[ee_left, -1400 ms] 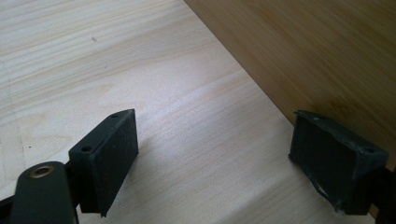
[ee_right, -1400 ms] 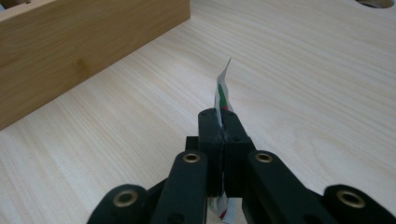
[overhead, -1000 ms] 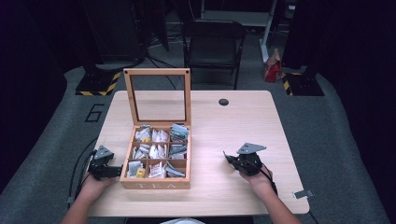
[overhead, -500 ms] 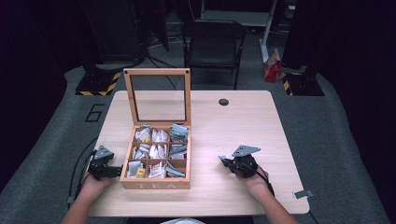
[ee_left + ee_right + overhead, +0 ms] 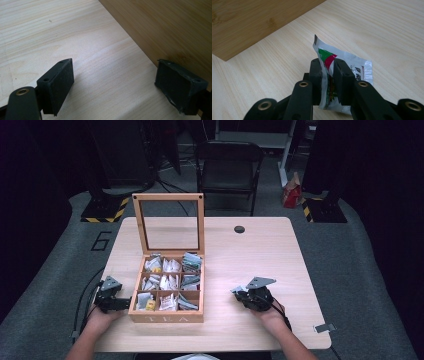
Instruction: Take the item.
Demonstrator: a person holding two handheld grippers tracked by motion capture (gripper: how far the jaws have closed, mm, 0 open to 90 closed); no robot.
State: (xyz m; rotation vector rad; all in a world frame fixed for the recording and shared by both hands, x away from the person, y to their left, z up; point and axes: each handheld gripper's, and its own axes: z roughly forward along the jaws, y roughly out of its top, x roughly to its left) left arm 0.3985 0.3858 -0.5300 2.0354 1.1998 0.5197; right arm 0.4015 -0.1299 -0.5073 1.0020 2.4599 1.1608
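**Right gripper pinching a tea sachet beside the open tea box**

In the high view, a wooden tea box (image 5: pixel 167 292) is sitting in the lower left-centre of the frame on the pale wooden desk (image 5: pixel 260 255), its glass-paned lid (image 5: pixel 168 222) standing upright at the far edge. Its compartments are holding assorted sachets (image 5: pixel 170 281).

The right gripper (image 5: pixel 239 293) is resting on the desk at the lower right of centre, held by the person's right hand (image 5: pixel 270 312), well apart from the box. In the right gripper view, its fingers (image 5: pixel 315 80) are pressing together on a tea sachet (image 5: pixel 342 67), a silvery packet with a green and red print. The sachet is standing on edge between them, its long axis running away from the camera toward the upper middle of that frame, one corner pointing up and the far end spreading flat toward the right. Whether its lower edge is touching the desk is hard to tell. The side wall of the box is crossing the upper left of that view.

The left gripper (image 5: pixel 120 302) is sitting at the lower left of the high view, just beside the box's left wall, in the person's left hand (image 5: pixel 100 315). In the left gripper view, its fingers (image 5: pixel 60 82) are spread wide with only bare desk between them, the box wall (image 5: pixel 170 30) filling the upper right, close beside the right-hand finger.
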